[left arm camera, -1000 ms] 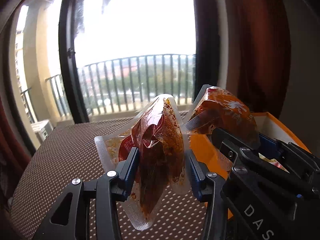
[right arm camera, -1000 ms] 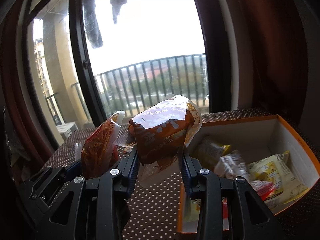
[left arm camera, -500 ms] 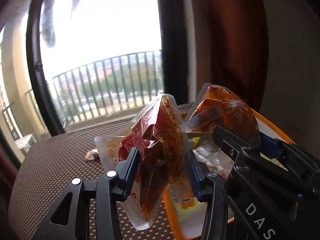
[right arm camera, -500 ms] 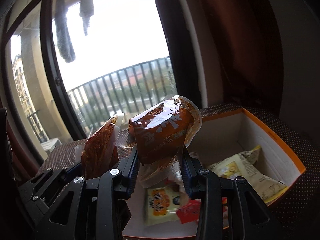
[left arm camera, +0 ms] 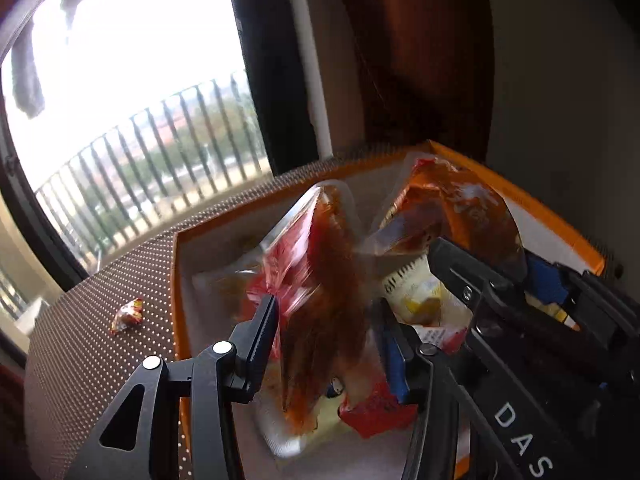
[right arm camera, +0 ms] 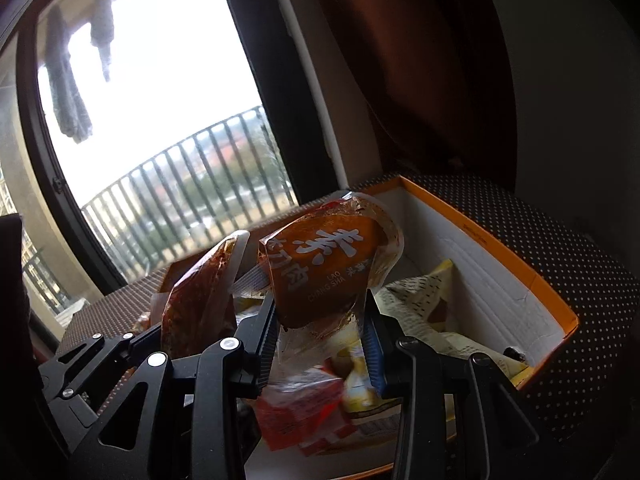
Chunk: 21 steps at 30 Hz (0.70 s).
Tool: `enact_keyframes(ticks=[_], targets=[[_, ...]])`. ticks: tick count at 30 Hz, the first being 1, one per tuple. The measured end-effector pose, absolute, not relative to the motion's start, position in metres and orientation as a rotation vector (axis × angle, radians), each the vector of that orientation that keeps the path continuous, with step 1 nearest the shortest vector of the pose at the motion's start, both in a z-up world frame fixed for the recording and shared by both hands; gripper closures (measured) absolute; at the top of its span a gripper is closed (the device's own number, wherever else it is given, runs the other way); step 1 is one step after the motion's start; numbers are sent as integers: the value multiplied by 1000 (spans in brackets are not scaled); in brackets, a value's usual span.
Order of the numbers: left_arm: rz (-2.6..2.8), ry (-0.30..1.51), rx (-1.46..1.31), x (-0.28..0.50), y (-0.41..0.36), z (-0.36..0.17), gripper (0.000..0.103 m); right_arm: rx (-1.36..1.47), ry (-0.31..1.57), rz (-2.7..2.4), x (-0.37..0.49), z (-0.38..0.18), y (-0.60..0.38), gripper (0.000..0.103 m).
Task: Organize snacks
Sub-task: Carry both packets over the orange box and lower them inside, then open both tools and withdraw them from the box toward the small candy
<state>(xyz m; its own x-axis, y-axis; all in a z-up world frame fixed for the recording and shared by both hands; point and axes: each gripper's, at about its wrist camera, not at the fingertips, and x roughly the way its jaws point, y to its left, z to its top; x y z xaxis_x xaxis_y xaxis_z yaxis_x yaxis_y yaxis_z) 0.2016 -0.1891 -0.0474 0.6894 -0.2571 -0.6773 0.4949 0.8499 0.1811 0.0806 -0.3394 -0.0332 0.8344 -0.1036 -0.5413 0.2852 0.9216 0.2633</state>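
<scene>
Here, in the left wrist view, the left gripper (left arm camera: 324, 338) occupies the lower centre, its jaws spread with a gap on either side of a blurred red-brown sauce packet (left arm camera: 320, 292) that hangs between them, over the interior of the orange-rimmed box (left arm camera: 180, 280). The right gripper (left arm camera: 504, 276) enters from the right edge, bearing an orange snack pouch (left arm camera: 460, 208) above the same box. In the right wrist view, the right gripper (right arm camera: 320, 334) pinches that orange snack pouch (right arm camera: 328, 268) at its lower part, at frame centre. The red-brown sauce packet (right arm camera: 196, 304) appears just left of it. Below lie a pale printed bag (right arm camera: 432, 304) and a red wrapper (right arm camera: 304, 412) inside the box (right arm camera: 500, 248). A small wrapped candy (left arm camera: 128, 314) rests on the dotted tablecloth (left arm camera: 80, 360), left of the box.
</scene>
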Motion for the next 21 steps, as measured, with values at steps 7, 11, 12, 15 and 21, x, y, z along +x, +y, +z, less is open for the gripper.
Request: enact_keyframes(ticks=[7, 11, 12, 15, 21], targets=[[-405, 613, 437, 179, -200, -49, 22, 378, 568, -184, 86, -42, -347, 62], [-387, 606, 428, 178, -194, -49, 19, 364, 573, -165, 89, -40, -340, 61], [-380, 606, 421, 175, -193, -46, 19, 364, 575, -157, 92, -42, -338, 59], [-354, 595, 393, 171, -180, -43, 19, 347, 571, -146, 98, -39, -325, 55], [-323, 525, 311, 163, -155, -35, 17, 310, 510, -232, 93, -27, -302, 18]])
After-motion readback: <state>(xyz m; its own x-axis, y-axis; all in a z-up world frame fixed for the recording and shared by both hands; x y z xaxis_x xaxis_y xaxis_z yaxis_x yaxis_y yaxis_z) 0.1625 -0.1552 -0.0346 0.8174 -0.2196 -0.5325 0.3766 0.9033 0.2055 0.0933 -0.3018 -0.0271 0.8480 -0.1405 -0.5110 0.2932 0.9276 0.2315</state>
